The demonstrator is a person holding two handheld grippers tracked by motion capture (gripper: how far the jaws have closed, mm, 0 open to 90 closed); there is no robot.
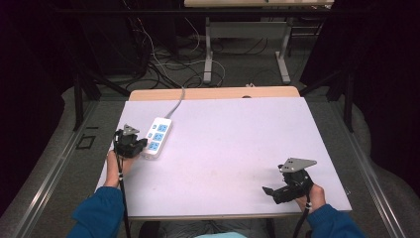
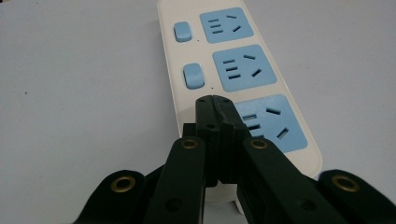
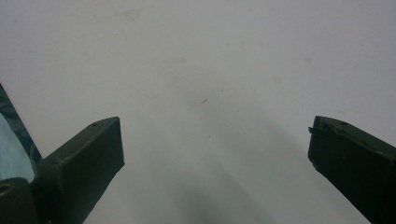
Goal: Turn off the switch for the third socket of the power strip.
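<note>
Nearest the person, at the table's front right, the right gripper (image 1: 271, 192) sits low over the white table (image 1: 233, 148), held in the right hand (image 1: 311, 196) with a blue sleeve (image 1: 329, 223) behind it and the grey three-cornered plate on top; in the right gripper view its two black jaws stand wide apart with nothing between them, just the bare, faintly marked tabletop beneath. On the left side, a little farther up the table, the left gripper (image 1: 141, 146) is held in the left hand (image 1: 118, 166), its cable trailing back along the forearm. Its jaws are pressed together with no gap, and in the left gripper view the closed tips (image 2: 214, 103) sit over the near end of the power strip (image 2: 233, 60), just beside the nearest blue socket (image 2: 271, 122) and in line with the row of small blue switches (image 2: 193, 77); whether the tips actually touch the strip's surface cannot be told. The power strip is white with three blue sockets, lying flat near the table's left edge and angled away toward the back, where its grey cord (image 1: 177, 103) runs off the far edge of the table. Beyond the table, tangled cables (image 1: 163, 64) lie on the floor below a second table's metal legs (image 1: 245, 49)
</note>
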